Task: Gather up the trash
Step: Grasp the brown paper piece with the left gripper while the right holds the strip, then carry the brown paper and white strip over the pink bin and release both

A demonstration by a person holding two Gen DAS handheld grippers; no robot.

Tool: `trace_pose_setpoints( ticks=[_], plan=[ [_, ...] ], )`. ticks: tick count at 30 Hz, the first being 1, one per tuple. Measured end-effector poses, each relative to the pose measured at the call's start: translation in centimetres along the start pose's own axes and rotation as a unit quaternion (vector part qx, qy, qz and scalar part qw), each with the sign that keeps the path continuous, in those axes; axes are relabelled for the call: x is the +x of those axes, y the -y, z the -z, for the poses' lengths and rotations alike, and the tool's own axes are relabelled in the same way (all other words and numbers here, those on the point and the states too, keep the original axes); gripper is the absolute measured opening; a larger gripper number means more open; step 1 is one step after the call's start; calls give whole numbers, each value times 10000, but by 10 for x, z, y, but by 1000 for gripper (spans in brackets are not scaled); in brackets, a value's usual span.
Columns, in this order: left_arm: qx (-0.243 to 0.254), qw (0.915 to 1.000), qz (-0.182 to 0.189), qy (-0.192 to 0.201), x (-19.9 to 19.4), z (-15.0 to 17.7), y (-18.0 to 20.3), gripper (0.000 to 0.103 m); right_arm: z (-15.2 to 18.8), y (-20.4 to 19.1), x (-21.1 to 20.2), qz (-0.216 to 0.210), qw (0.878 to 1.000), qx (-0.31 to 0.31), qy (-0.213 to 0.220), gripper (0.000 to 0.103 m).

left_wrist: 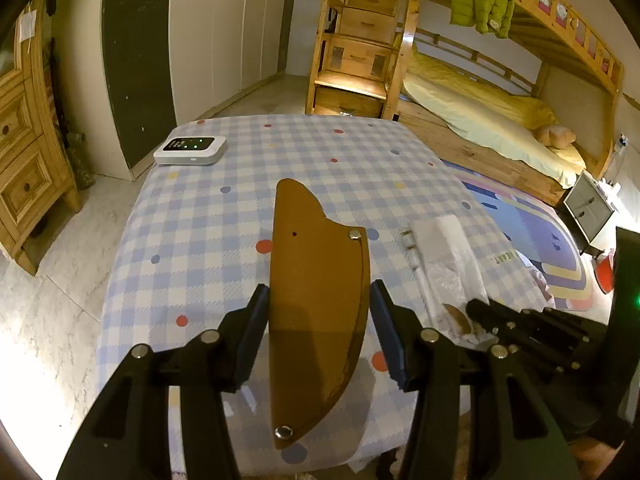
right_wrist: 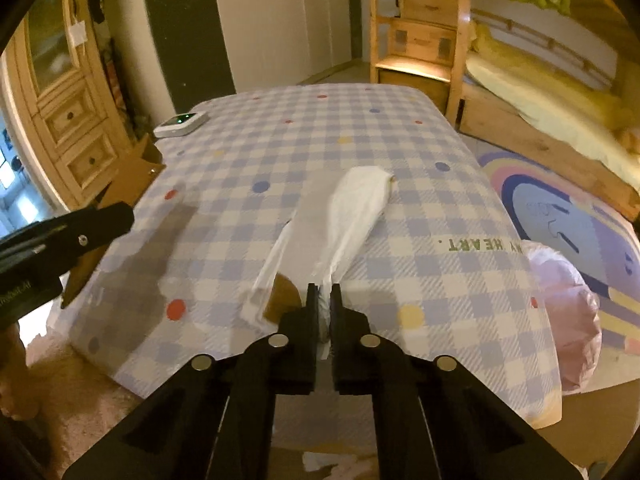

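Brown leather sheath (left_wrist: pixel 316 300) held between left gripper (left_wrist: pixel 318 320) pads, above checked tablecloth (left_wrist: pixel 224 216). Right gripper (right_wrist: pixel 324 304) clamped on near end of white wrapper (right_wrist: pixel 360 200), lying right of sheath on table. Risk: thin plastic slips or tears on lift; brown scrap (right_wrist: pixel 282 298) beside jaws left behind.

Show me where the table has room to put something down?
The checked tablecloth is bare across its far half, from the white device at the far left corner to the far right edge. It is crowded near you: brown sheath on the left, white wrapper on the right.
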State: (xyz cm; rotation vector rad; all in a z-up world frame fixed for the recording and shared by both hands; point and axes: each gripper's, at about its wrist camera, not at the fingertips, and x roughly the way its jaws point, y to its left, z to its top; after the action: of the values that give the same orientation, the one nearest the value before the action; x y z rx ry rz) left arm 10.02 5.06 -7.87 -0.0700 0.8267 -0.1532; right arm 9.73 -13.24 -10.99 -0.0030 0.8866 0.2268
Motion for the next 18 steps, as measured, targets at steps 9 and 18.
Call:
trace_pose_setpoints(
  ticks=[9, 18],
  plan=[
    [332, 9982, 410, 300, -23, -19, 46, 50, -35, 41, -84, 86, 9965, 190, 810, 4],
    [1048, 9890, 976, 364, -11, -32, 140, 50, -14, 111, -119, 901, 9890, 680, 960, 4]
  ],
)
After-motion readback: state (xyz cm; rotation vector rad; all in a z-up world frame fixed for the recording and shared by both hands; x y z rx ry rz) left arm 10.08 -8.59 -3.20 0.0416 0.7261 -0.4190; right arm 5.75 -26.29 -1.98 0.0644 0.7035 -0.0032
